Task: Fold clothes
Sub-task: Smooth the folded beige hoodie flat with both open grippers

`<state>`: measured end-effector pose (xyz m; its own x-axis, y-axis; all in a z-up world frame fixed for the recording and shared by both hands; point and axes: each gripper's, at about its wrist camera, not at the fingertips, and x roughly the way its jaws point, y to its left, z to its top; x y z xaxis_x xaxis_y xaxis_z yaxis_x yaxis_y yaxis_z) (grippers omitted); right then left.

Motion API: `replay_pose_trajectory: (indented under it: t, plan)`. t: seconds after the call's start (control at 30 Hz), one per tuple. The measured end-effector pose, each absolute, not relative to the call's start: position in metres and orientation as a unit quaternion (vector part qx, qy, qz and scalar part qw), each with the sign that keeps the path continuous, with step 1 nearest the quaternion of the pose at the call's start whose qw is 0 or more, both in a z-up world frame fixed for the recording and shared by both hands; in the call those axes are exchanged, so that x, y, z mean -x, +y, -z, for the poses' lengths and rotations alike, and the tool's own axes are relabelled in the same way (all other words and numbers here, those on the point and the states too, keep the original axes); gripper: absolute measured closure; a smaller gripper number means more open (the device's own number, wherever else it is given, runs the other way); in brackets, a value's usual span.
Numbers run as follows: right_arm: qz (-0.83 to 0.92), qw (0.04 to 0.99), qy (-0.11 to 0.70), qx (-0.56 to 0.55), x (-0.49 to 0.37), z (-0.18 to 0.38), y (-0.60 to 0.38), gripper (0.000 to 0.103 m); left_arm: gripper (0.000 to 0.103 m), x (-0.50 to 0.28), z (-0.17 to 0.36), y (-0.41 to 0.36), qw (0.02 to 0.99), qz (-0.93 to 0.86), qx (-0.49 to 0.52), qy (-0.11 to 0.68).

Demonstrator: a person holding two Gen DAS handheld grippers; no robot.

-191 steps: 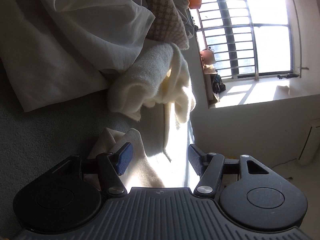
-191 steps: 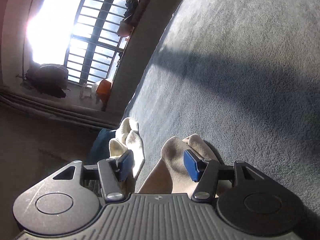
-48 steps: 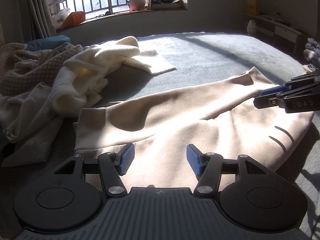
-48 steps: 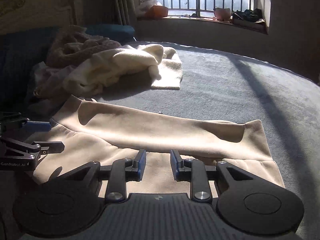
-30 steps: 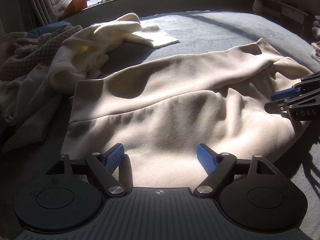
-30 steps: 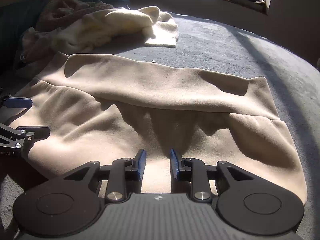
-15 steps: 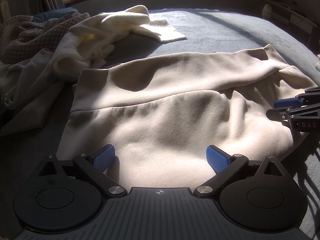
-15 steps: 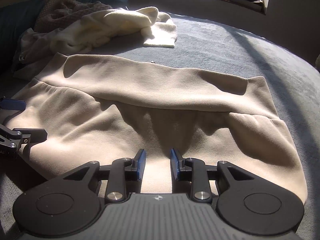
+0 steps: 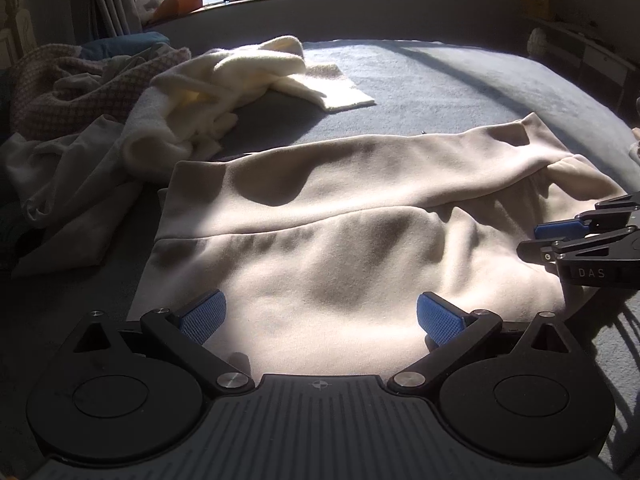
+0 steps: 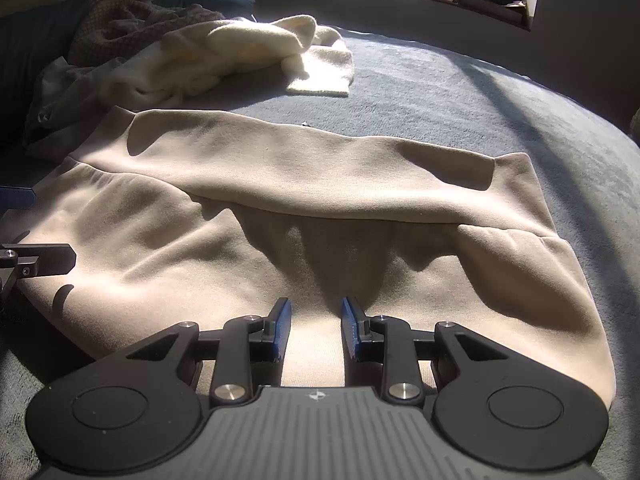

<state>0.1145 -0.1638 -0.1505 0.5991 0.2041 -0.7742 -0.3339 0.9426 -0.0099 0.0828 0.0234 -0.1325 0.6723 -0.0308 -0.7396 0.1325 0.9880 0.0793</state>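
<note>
Left wrist view shows the beige sweatshirt (image 9: pixel 340 240) spread on the grey bed (image 9: pixel 460 92), its ribbed band doubled over on the side toward the cream heap (image 9: pixel 224 92). It looks soft, thick and limp – best pinched at a near corner or hem. Left tongs (image 9: pixel 320 316) gape wide, empty; right tongs (image 10: pixel 315 326) sit narrowly parted over the cloth, gripping nothing

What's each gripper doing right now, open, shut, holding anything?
Left gripper: open wide above the beige fleece garment, holding nothing.
Right gripper: narrow gap between its fingers, also above the garment; whether it pinches cloth cannot be told.
</note>
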Motion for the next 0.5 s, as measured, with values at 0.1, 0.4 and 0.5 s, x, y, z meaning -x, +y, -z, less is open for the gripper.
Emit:
replay_pose_trajectory:
  t: [0.1, 0.4, 0.5]
  plan:
    - [-0.151, 0.892, 0.420, 0.076, -0.1139, 0.1509, -0.1644, 0.073, 0.001, -0.0818, 0.1325, 0.0184, 0.909, 0.034, -0.075, 0.409]
    - [-0.153, 0.892, 0.418, 0.075, -0.1134, 0.1511, -0.1649, 0.073, 0.001, -0.0831, 0.1346, 0.0134, 0.898, 0.012, -0.076, 0.433]
    - [-0.154, 0.893, 0.417, 0.074, -0.1130, 0.1510, -0.1652, 0.073, 0.001, -0.0824, 0.1353, 0.0126, 0.897, 0.009, -0.076, 0.436]
